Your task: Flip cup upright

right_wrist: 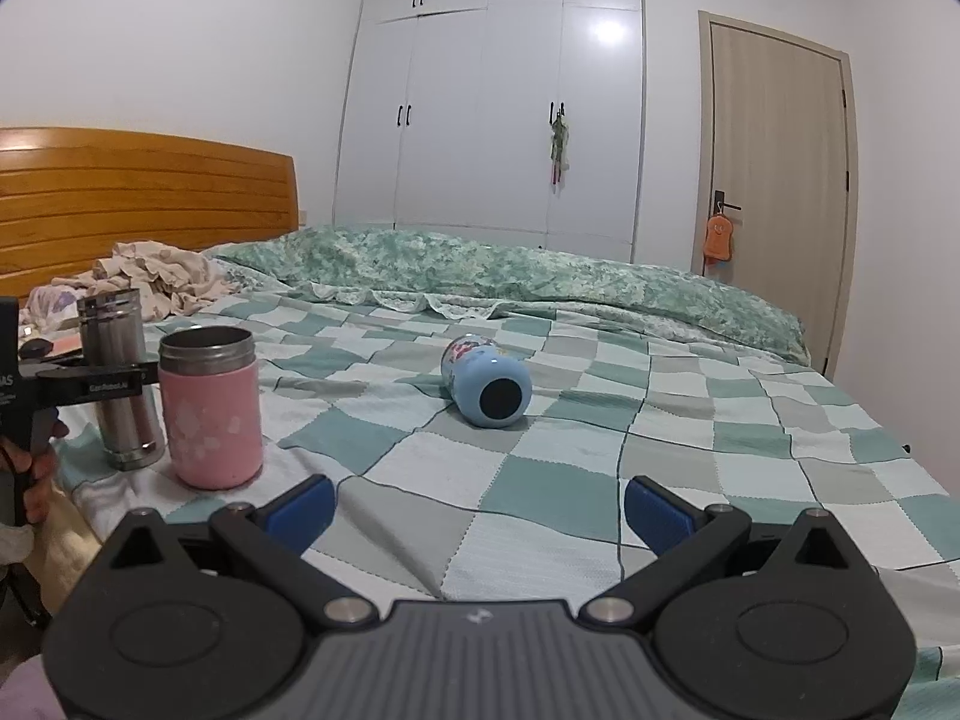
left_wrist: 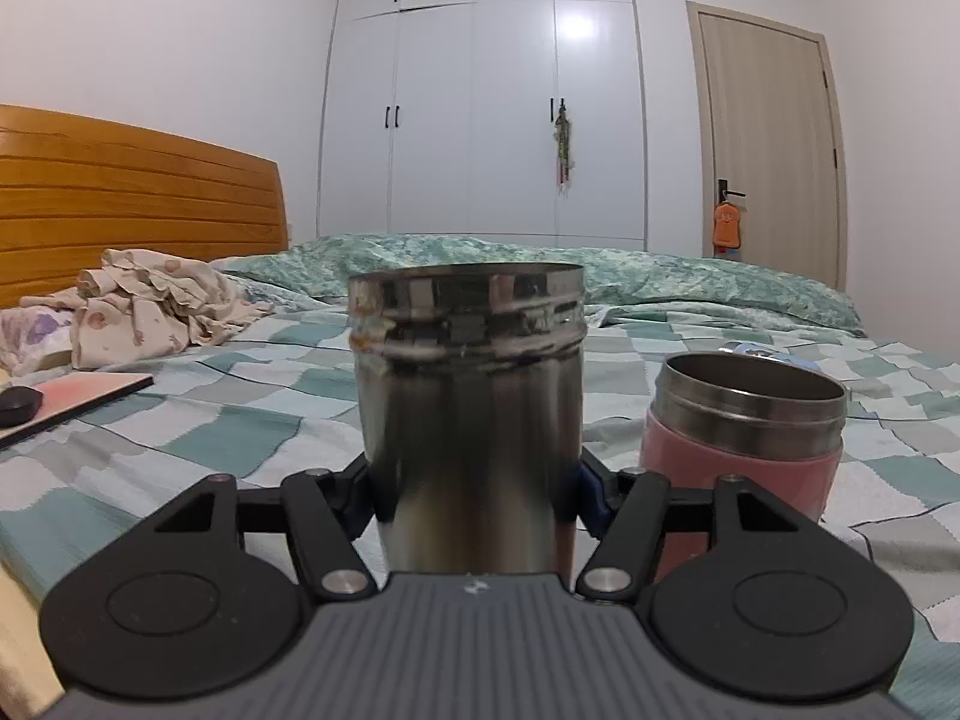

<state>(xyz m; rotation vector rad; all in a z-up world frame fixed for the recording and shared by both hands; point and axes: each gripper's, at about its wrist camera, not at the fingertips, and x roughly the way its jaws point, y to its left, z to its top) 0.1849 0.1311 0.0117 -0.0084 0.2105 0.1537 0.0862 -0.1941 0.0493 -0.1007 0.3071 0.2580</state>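
**Steel cup gripped upright, blue cup left on its side**

The steel cup, at frame centre, is clamped mid-body by the left gripper, mouth upward, just beside an upright pink cup on the checked bedspread. The right gripper is held wide open and empty, aimed at a blue cup lying on its side at mid-frame, probably next to be righted.

Bedroom, white walls. Bed with green-and-white checked cover fills the near ground. Wooden headboard at left. White wardrobe, black handles, on far wall; lamp glare on one door. Beige door far right.
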